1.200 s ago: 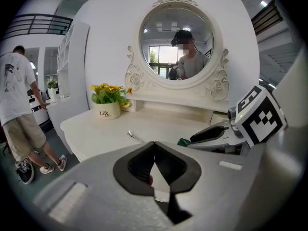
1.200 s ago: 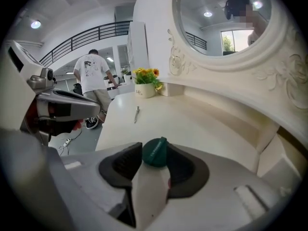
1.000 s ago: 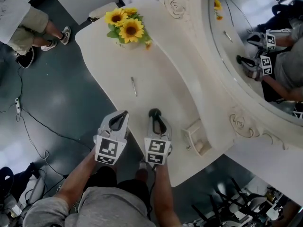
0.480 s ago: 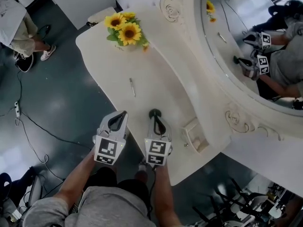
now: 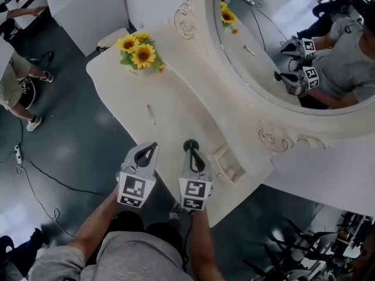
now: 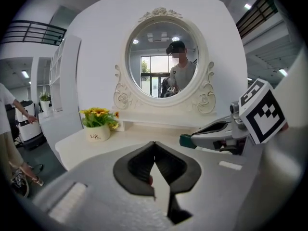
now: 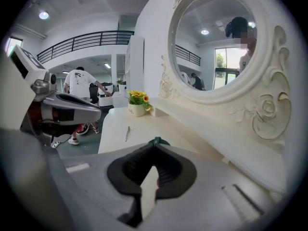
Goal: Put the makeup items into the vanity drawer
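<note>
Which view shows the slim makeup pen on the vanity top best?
Head view: the slim makeup pen lies whole on the bare vanity top, seen from above. Right gripper view shows it small and foreshortened. Left gripper view doesn't show it.

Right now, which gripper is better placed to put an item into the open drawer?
Right. The right gripper is shut on a small dark green item, and the open drawer sits close beside it. The left gripper is shut on nothing and lies farther from the drawer.
</note>
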A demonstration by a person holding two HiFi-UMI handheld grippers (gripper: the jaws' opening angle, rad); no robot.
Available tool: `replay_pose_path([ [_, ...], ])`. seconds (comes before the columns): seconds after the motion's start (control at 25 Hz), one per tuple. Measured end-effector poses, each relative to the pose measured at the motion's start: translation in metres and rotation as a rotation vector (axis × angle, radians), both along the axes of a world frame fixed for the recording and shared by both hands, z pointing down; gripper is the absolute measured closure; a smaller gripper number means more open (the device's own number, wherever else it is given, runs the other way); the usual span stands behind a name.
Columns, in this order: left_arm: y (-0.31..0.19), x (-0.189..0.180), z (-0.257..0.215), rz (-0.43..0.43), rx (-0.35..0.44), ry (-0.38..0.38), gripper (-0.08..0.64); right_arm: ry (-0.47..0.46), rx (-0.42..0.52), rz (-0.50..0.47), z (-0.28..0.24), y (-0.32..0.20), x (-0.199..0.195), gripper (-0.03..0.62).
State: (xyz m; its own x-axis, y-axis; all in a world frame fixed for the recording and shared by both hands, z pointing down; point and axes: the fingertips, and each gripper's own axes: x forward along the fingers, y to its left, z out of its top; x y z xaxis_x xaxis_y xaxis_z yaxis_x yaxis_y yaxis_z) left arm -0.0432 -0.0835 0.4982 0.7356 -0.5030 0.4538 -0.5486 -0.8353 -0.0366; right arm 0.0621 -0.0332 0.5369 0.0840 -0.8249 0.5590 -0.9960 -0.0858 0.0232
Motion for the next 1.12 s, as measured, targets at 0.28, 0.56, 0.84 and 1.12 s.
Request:
replay_pose_path([
  [0.28, 0.016, 0.030, -0.015, 0.067, 0.014, 0.018, 0.549, 0.018, 0.027, 0.070, -0.020, 0.023, 0.029, 0.584],
  [0.56, 0.036, 0.066, -0.016, 0.141, 0.013, 0.026, 0.549, 0.033, 0.036, 0.158, -0.026, 0.050, 0.065, 0.584],
  [0.84, 0.054, 0.098, -0.014, 0.207, 0.008, 0.024, 0.549, 0.033, 0.022, 0.234, -0.021, 0.078, 0.094, 0.584],
  [1.12, 0.068, 0.117, -0.008, 0.251, 0.001, 0.017, 0.549, 0.028, 0.006, 0.289, -0.012, 0.099, 0.114, 0.584],
])
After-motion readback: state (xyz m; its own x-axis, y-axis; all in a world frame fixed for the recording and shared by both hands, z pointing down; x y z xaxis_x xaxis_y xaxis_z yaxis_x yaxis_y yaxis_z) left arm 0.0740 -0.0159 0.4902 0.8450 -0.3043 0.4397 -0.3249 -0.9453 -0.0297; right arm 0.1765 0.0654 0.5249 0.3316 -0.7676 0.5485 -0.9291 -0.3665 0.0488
